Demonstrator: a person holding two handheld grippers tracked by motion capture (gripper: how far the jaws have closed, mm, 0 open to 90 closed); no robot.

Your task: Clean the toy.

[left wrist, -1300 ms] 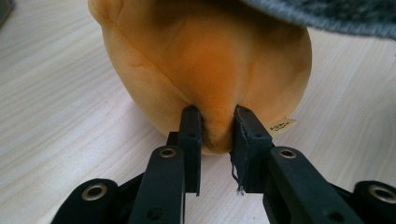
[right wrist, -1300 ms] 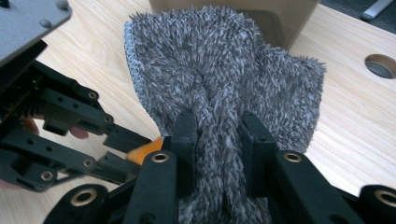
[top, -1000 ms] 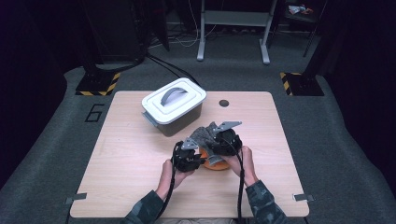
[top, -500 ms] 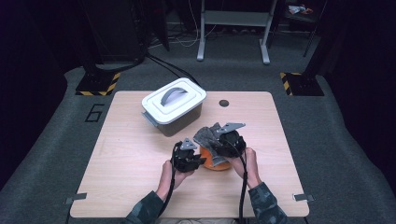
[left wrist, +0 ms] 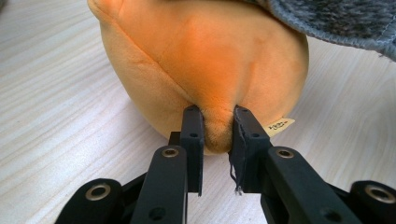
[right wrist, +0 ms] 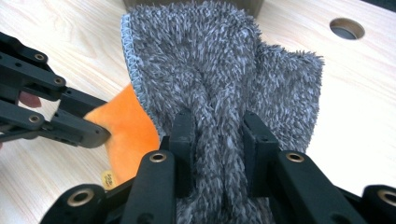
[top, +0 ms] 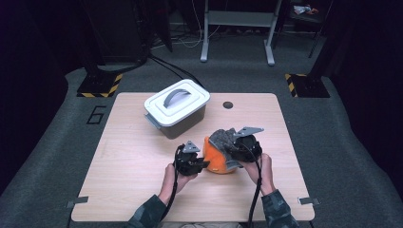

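- The orange plush toy (top: 216,159) lies on the table (top: 123,156), in front of the white lidded box (top: 177,107) and a little to its right (toward the person's side).
- A grey fuzzy cloth (top: 223,138) drapes over the toy's top and far side, on the part nearest the box.
- The left gripper (left wrist: 215,133) is at the toy's left end; its jaws are closed narrow on a pinch of the orange fabric, low down, just beside a small sewn-in tag (left wrist: 279,126).
- The right gripper (right wrist: 218,135) is at the toy's right side, jaws clamped on a bunched fold of the cloth.
- A small round hole (top: 228,104) in the table sits right of the box.
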